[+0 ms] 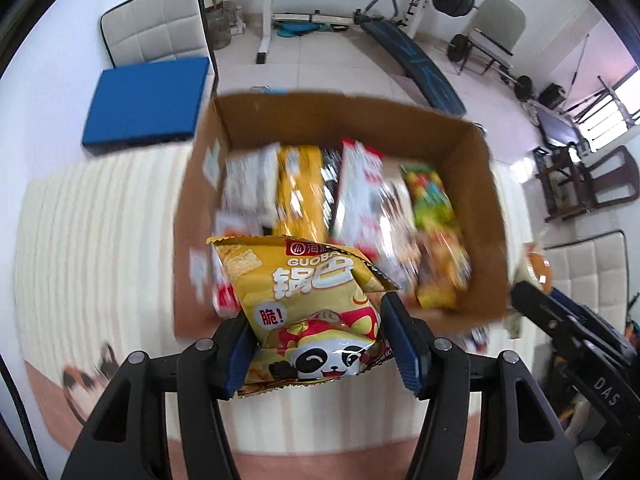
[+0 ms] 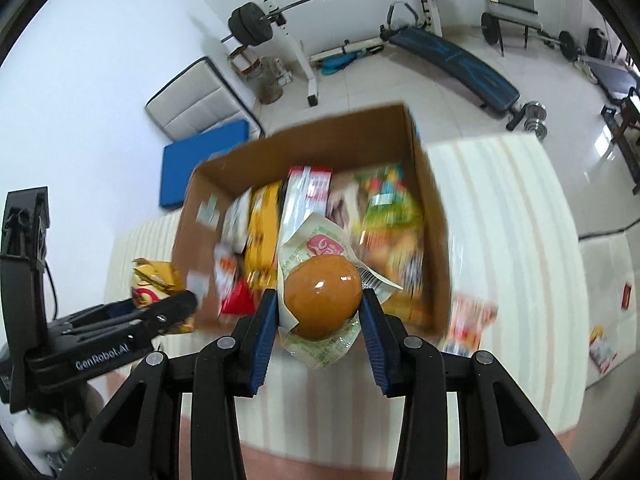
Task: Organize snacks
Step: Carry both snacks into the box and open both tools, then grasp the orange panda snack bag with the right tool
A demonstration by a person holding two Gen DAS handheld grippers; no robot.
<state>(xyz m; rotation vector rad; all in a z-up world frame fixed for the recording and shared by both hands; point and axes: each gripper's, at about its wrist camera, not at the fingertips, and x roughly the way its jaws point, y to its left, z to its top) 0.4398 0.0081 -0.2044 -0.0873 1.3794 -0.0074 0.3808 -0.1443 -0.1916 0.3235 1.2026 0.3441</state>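
Blue mat [image 1: 146, 104]: flat on the floor at far left, beside a white cushioned chair [image 1: 156, 26].
Striped rug [image 1: 100, 240]: cream, under the box, spreading out to both sides.
Left gripper [image 1: 316, 338]: pinching a yellow crisp bag [image 1: 316, 312] between its blue pads [image 1: 404, 348], held up in front of the near wall of the box (panda print sharp, all else behind smeared).
Cardboard box [image 1: 484, 208]: open-topped on the rug, packed with snack packs standing side by side; white pack [image 1: 250, 184] at left, then yellow pack [image 1: 302, 192], red-and-white pack [image 1: 360, 196], green pack [image 1: 430, 196] at right.
Right gripper [image 2: 320, 322]: clamped on a wrapped brown bun [image 2: 322, 298], clear wrapper crinkled out above and below the pads, held over the near edge of the box.
Loose packets [image 2: 470, 322]: lying on the rug just right of the box; more [image 2: 604, 344] well apart at far right (too blurred to read).
Weight bench [image 2: 454, 58]: on the tiled floor behind the box, with a barbell rack [image 2: 280, 20] to its left.
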